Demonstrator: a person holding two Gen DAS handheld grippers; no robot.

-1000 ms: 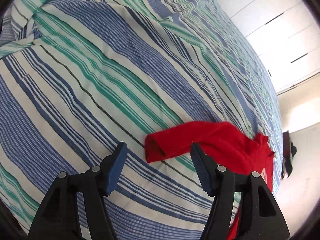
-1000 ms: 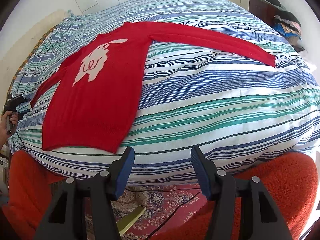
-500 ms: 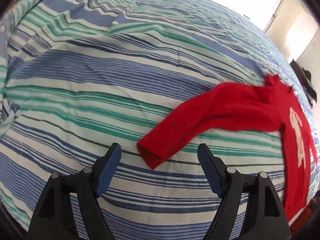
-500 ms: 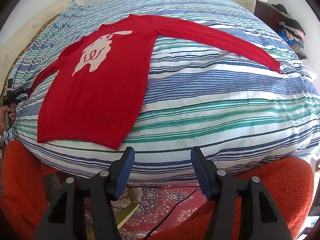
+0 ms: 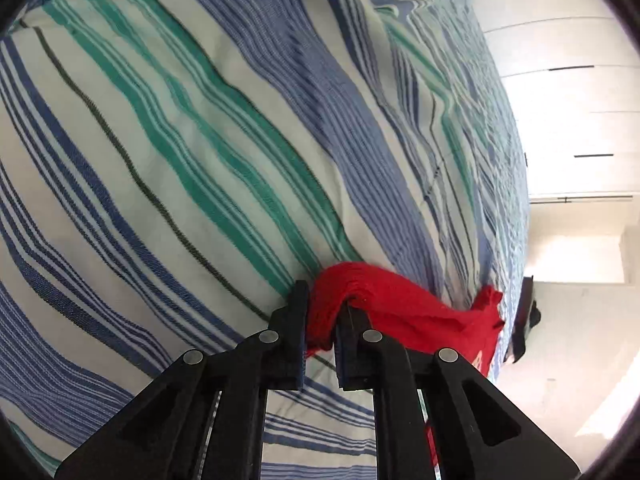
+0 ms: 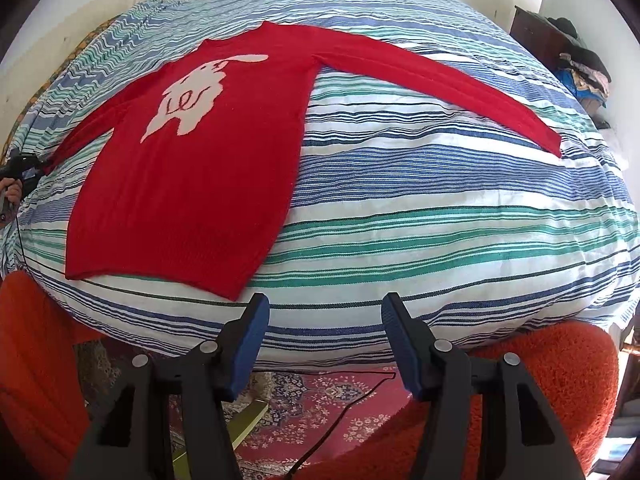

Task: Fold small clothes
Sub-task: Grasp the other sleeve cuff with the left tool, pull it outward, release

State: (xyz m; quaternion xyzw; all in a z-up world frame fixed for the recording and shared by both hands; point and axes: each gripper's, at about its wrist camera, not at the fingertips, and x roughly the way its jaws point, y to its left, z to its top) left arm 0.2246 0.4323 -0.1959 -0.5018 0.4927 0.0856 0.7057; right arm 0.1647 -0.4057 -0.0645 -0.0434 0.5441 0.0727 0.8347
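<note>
Left gripper [image 5: 320,320] clamps red sweater [image 5: 420,312] cuff, seemingly, on bedspread [image 5: 200,160].

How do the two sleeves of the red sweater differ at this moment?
The left sleeve of the red knitted sweater is bunched and pinched at its cuff by the left gripper; the right sleeve lies straight and flat on the striped bedcover, untouched by the open right gripper. Both are long and red.

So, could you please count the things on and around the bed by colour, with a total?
Red: 1, the red sweater, lying on the bed; the left gripper is shut on its sleeve cuff.
Striped blue, green and white: 1, the bedspread.
Orange: 1, the fuzzy orange cover below the bed edge.
Patterned dark red: 1, the rug.
Total: 4
</note>
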